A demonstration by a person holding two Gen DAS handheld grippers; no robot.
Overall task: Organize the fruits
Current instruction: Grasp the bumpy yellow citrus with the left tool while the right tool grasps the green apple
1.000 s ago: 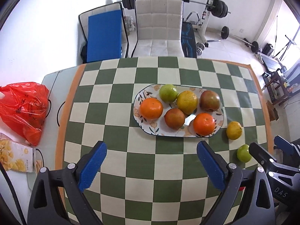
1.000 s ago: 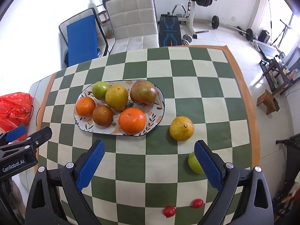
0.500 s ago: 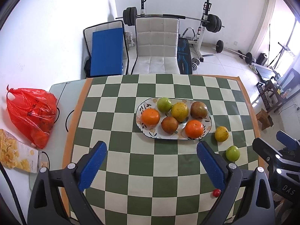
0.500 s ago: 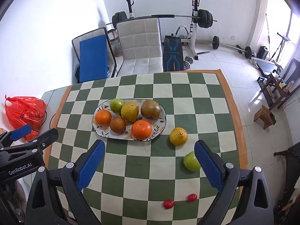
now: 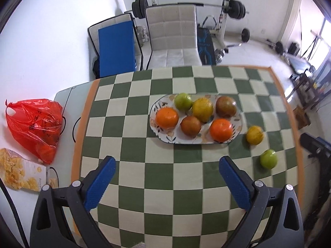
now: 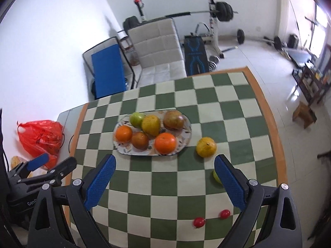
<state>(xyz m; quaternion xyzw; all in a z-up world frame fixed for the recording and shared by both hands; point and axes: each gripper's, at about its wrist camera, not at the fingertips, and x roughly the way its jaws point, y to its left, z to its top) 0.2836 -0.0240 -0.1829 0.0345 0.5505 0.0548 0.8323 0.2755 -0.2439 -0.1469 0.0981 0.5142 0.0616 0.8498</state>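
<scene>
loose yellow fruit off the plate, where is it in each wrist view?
Left wrist: yellow fruit at right of centre, on the cloth just right of the plate, with a green fruit below and to its right.
Right wrist: yellow fruit right of centre, just right of the plate.
Shared landmark: the orange at the plate's near right end.
</scene>
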